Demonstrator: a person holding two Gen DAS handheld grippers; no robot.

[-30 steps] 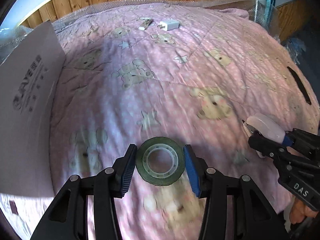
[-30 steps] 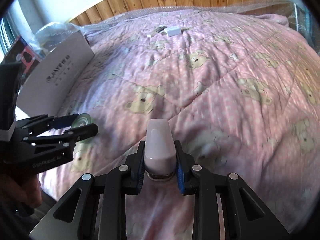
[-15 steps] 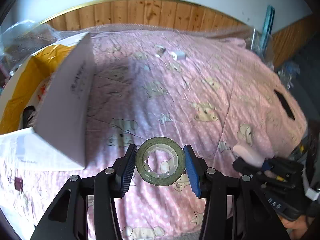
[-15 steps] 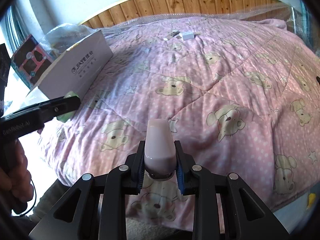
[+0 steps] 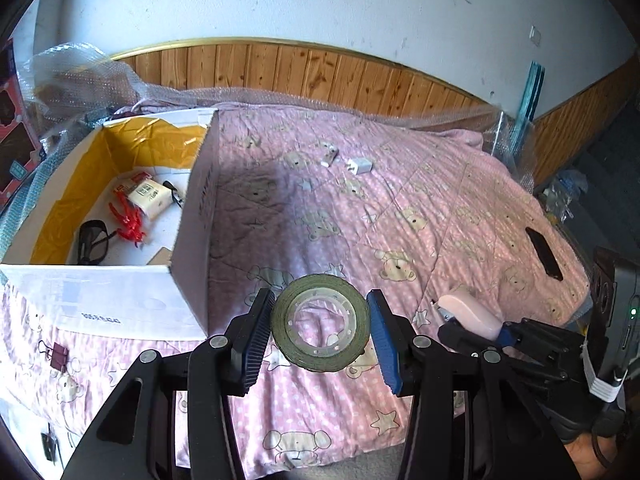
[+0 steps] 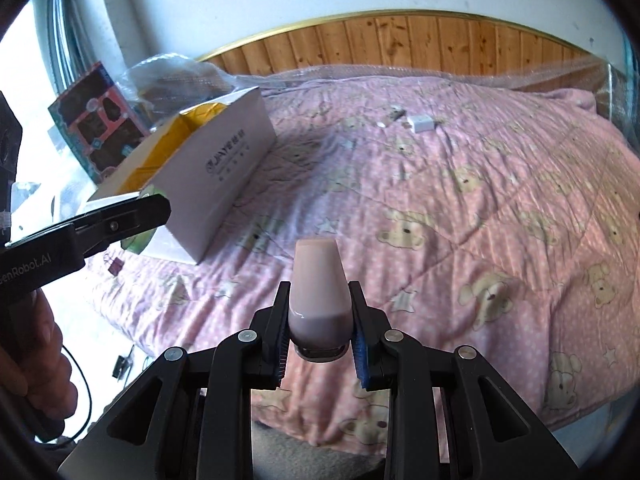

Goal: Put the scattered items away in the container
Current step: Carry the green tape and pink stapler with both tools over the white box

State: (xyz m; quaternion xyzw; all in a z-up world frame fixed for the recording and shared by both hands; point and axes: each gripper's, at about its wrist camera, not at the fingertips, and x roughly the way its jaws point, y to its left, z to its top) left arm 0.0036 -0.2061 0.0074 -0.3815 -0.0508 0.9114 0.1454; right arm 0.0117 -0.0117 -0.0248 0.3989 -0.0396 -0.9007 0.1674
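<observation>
1. Left wrist view: left tongs [image 5: 320, 334] clamp a tape roll [image 5: 320, 334] over the bed [image 5: 440, 220], just right of the open box [image 5: 192, 216]. Box already holds glasses [image 5: 93, 241] and a red clip [image 5: 129, 220].
2. Right wrist view: right tongs [image 6: 319, 346] grip a pink nail clipper [image 6: 319, 286] over the bed's near edge. White charger [image 6: 421, 123] lies far back on the bed.

pink bear-print quilt [image 5: 440, 208], olive-green tape roll [image 5: 320, 334]

A bed [image 5: 460, 216] under a pink bear-print quilt [image 6: 480, 184] fills the room. Behind it a white wall [image 5: 360, 4] rises above wood panelling [image 5: 304, 72] capped by a gold strip. Bubble wrap [image 5: 76, 76] lies along the bed's far edge. Daylight enters by a window [image 6: 60, 60] at left.
</observation>
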